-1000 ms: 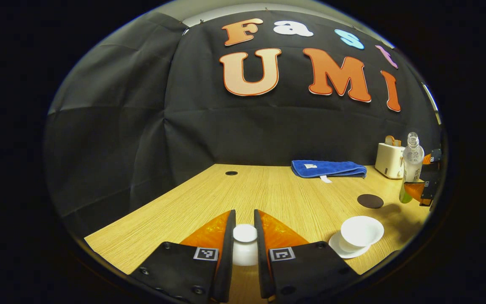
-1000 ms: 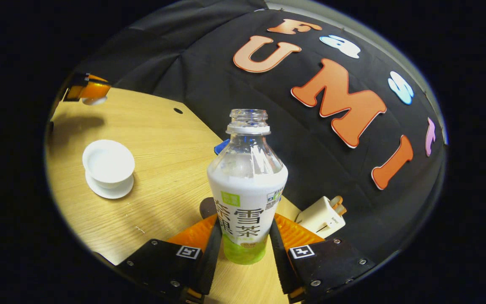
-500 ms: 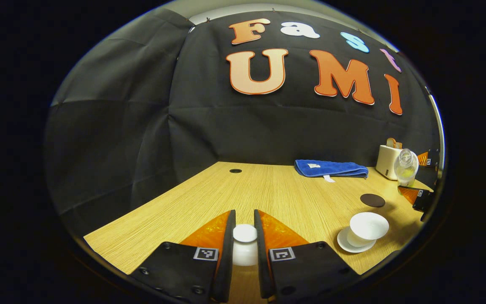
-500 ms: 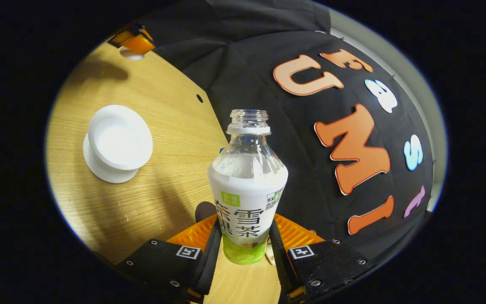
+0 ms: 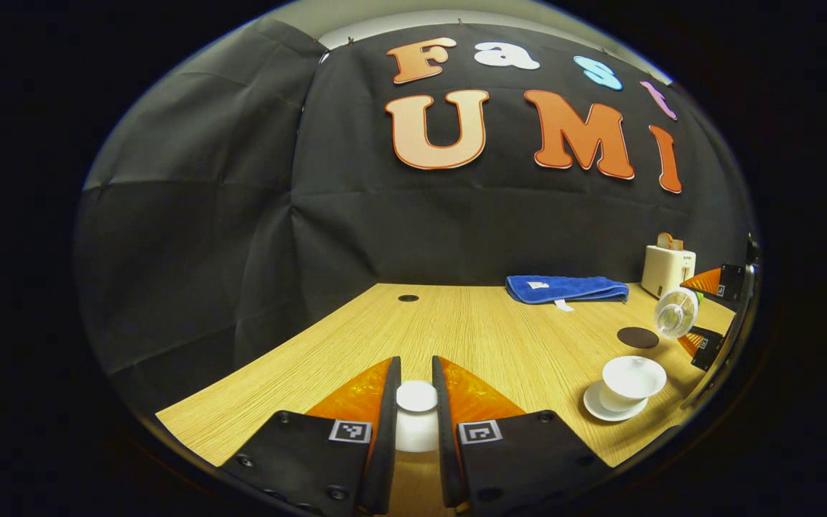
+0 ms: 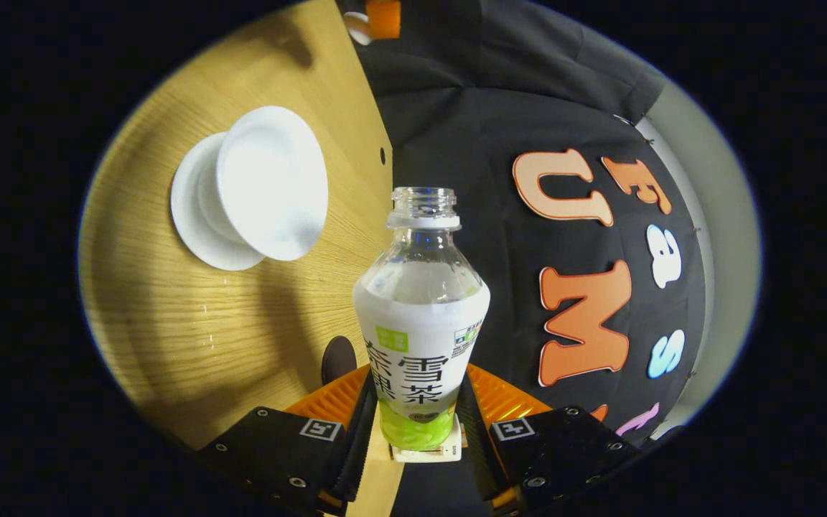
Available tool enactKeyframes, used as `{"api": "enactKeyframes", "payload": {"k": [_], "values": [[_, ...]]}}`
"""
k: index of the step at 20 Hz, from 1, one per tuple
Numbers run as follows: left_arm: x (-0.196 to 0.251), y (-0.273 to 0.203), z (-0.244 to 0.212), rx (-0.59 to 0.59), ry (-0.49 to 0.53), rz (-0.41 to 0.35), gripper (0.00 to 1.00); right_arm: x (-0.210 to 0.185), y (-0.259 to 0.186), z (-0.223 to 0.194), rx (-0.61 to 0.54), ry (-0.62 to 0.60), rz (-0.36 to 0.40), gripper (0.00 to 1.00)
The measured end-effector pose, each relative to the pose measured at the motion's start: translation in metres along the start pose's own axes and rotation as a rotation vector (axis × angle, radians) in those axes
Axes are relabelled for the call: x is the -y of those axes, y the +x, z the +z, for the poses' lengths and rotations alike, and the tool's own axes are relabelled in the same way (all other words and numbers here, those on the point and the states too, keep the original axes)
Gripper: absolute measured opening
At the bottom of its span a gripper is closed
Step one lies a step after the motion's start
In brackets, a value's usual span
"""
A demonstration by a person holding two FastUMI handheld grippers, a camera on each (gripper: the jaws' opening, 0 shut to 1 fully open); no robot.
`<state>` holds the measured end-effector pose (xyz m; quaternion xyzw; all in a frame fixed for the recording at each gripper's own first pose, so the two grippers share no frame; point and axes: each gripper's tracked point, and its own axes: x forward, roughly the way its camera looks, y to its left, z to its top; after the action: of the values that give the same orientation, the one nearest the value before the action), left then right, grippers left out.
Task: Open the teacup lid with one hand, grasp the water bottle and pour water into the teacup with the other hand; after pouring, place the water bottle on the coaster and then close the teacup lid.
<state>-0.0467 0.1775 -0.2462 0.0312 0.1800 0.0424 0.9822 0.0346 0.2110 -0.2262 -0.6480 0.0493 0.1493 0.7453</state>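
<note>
1. Lid off: the left gripper (image 5: 416, 402) has its jaws clamped on the knob of the white teacup lid (image 5: 416, 397), which it holds above the tabletop (image 5: 456, 323), well to the left of the cup. This first step looks done.
2. Cup ready: the teacup (image 5: 632, 378) stands uncovered on its saucer (image 5: 604, 411) near the right edge of the left gripper view. In the right gripper view the cup (image 6: 272, 183) looks white inside, and I cannot tell whether any water is in it.
3. Coaster waiting: the dark round coaster (image 5: 637, 337) lies bare on the tabletop just behind the cup.
4. Bottle grasped and tipping: the right gripper (image 6: 413, 424) has its jaws clamped on the lower part of the uncapped water bottle (image 6: 421, 337). In the left gripper view the bottle (image 5: 674, 314) is tilted over above and just right of the cup, mouth toward it. No stream is visible, so pouring seems about to start.
5. Left to do, as I judge it: pour, set the bottle on the coaster, then put the lid back on the cup.
</note>
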Motion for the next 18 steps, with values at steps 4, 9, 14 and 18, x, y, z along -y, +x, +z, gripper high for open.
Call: {"api": "enactKeyframes", "payload": {"k": [4, 9, 14, 18], "values": [[-0.008, -0.002, 0.000, 0.009, -0.007, 0.007, 0.29, 0.003, 0.000, 0.006, 0.026, -0.112, -0.040, 0.61], [-0.011, -0.005, -0.001, 0.015, -0.005, 0.008, 0.30, 0.014, 0.004, 0.008, 0.047, -0.225, -0.091, 0.61], [-0.018, -0.005, 0.000, 0.028, 0.000, 0.019, 0.30, 0.017, 0.006, 0.008, 0.060, -0.295, -0.105, 0.61], [-0.020, -0.007, 0.002, 0.034, -0.002, 0.020, 0.30, 0.020, 0.007, 0.007, 0.070, -0.330, -0.112, 0.61]]}}
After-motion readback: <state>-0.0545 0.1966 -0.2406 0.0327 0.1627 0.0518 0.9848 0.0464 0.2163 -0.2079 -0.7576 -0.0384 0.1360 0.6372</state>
